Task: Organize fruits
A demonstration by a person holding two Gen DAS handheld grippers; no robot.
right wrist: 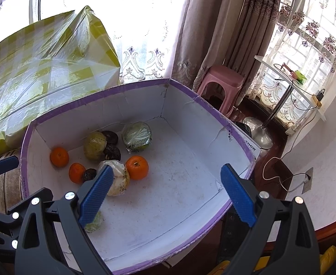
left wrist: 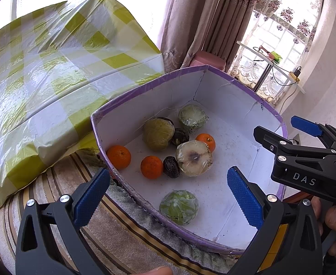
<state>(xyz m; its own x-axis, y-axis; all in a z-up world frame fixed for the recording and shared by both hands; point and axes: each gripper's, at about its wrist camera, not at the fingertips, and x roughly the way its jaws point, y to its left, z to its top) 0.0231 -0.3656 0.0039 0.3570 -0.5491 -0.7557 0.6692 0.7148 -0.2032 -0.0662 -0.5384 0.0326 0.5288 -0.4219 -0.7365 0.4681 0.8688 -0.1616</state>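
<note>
A purple-rimmed white cardboard box (left wrist: pixel 145 89) (right wrist: pixel 94 107) holds the fruits. Inside lie three oranges (left wrist: pixel 119 156) (left wrist: pixel 151 167) (left wrist: pixel 206 140), several plastic-wrapped green and pale fruits (left wrist: pixel 179 207) (left wrist: pixel 194 158) (left wrist: pixel 158 134) (left wrist: pixel 192 114) and dark dates (left wrist: pixel 171 166). My left gripper (left wrist: pixel 168 194) is open and empty above the box's near left corner. My right gripper (right wrist: pixel 165 192) is open and empty over the box's bare right half; it also shows in the left wrist view (left wrist: pixel 280 128). The same fruits show in the right wrist view: orange (right wrist: pixel 137 167), wrapped pale fruit (right wrist: pixel 117 178).
A large package in yellow-green checked wrap (left wrist: pixel 53 80) (right wrist: pixel 41 68) lies left of the box. The box rests on a striped cloth (left wrist: pixel 113 233). A pink stool (right wrist: pixel 220 87), curtains and a small white table (right wrist: pixel 289 82) stand behind, by the window.
</note>
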